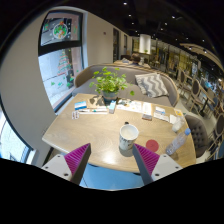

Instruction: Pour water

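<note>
Cup (128,137), white and cylindrical with a dark band at its foot, stands upright on the wooden table (90,132), just ahead of the gripper (112,158) at about one o'clock from the gap between its fingers. Those fingers are spread apart with nothing between them, their magenta pads (76,155) facing inward; the cup sits beyond the tips, closer to the right finger.

It looks rigid and probably smooth-walled, so likely a little slippery; whether it holds water cannot be seen, and a full one would be heavier and prone to slopping. A hold across the middle of the wall, below the rim and above the dark band, seems safest.

At eleven o'clock from the cup, farther back on the table, a leafy potted plant (108,84) stands with papers (88,106) lying beside it. At three o'clock, near the table's edge, stands what looks like a clear bottle (180,124). A grey sofa (150,86) with a striped cushion lies beyond the table at twelve to one o'clock.
</note>
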Demonstrator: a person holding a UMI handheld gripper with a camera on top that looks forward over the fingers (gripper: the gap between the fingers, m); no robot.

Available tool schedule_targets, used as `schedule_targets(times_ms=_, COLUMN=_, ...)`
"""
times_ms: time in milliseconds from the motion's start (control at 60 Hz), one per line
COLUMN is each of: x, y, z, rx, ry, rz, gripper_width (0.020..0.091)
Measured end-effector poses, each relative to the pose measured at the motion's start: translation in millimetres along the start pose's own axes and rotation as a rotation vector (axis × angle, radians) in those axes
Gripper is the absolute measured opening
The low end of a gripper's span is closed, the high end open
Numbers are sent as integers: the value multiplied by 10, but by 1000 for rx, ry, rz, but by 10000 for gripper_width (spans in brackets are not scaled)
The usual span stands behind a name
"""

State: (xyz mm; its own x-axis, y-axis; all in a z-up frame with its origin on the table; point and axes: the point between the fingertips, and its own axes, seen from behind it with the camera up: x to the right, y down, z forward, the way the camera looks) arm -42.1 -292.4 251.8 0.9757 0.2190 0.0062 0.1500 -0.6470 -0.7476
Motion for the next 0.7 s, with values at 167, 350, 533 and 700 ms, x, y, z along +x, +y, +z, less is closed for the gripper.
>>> schedule_targets(times_ms=167, x=321, y=112, z=46, rx=-16, ry=5, rz=22, gripper_width=858)
schedule_targets(times_ms=350, x=906, y=299, z=122, rx=-22, ry=4, rz=48, gripper_width=856)
schedule_targets(times_ms=533, x=1674, y=572, z=232, rx=-31, ry=13, rz=84, gripper_width=856)
schedule_targets(times_ms=700, x=2515, y=848, z=442, rx=-19, ry=59, rz=91, gripper_width=854)
